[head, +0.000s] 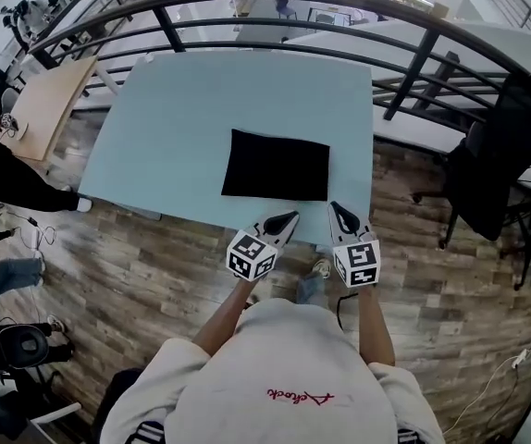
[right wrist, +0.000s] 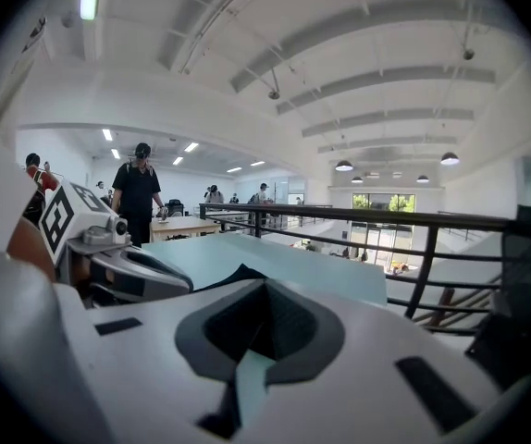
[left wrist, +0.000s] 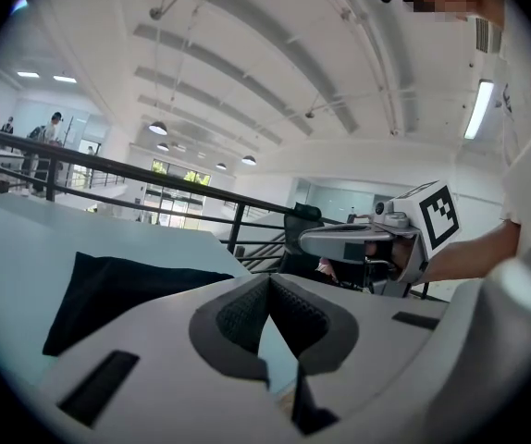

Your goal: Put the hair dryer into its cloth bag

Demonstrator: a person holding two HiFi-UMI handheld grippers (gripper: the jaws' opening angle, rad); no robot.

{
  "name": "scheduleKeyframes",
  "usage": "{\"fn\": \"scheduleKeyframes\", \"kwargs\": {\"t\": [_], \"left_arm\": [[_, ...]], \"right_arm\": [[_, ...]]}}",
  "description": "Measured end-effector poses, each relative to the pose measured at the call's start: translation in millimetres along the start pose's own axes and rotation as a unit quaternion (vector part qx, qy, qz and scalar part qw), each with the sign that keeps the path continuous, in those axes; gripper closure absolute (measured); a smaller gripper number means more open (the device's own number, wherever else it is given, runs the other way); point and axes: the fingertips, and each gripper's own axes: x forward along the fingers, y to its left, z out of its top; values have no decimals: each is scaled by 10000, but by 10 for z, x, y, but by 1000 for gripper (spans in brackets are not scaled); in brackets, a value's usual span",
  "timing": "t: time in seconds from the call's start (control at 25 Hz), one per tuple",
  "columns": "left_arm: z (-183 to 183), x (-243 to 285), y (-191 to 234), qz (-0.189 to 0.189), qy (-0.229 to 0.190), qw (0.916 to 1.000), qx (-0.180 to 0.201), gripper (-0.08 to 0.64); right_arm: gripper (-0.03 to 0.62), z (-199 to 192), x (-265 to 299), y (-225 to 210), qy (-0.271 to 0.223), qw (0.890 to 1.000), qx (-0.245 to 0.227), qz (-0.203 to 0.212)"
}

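Note:
A black cloth bag [head: 277,165] lies flat on the pale blue table [head: 182,109], near its front edge; it also shows as a dark sheet in the left gripper view [left wrist: 117,285] and as a dark sliver in the right gripper view [right wrist: 233,276]. No hair dryer is visible in any view. My left gripper [head: 289,218] hovers at the table's front edge just short of the bag, shut and empty. My right gripper [head: 339,211] is beside it on the right, also shut with nothing between the jaws. Each gripper sees the other: right gripper [left wrist: 314,241], left gripper [right wrist: 184,283].
A black metal railing [head: 275,17] curves behind the table. A wooden desk [head: 43,100] stands at the left, a black chair [head: 487,174] at the right. People stand in the background [right wrist: 138,202]. Wood-plank floor [head: 154,276] surrounds the table.

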Motion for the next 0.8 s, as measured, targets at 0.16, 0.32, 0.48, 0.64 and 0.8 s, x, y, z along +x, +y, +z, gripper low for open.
{"fn": "scheduleKeyframes", "kwargs": {"t": [0.16, 0.32, 0.48, 0.64, 0.8], "left_arm": [[-55, -377, -126, -22, -59, 10000, 59, 554], [-134, -679, -314, -86, -117, 9998, 115, 554], [-232, -965, -481, -107, -166, 9997, 120, 554], [-340, -1220, -647, -74, -184, 9998, 84, 554], [-390, -1426, -747, -7, -241, 9997, 62, 554]], "right_arm": [[577, -50, -248, 283, 14, 9999, 76, -119], [577, -117, -505, 577, 44, 9998, 56, -174], [577, -160, -728, 830, 52, 9998, 10, -208], [577, -142, -940, 1034, 12, 9998, -39, -211], [577, -116, -1083, 1224, -24, 9998, -95, -173]]}}
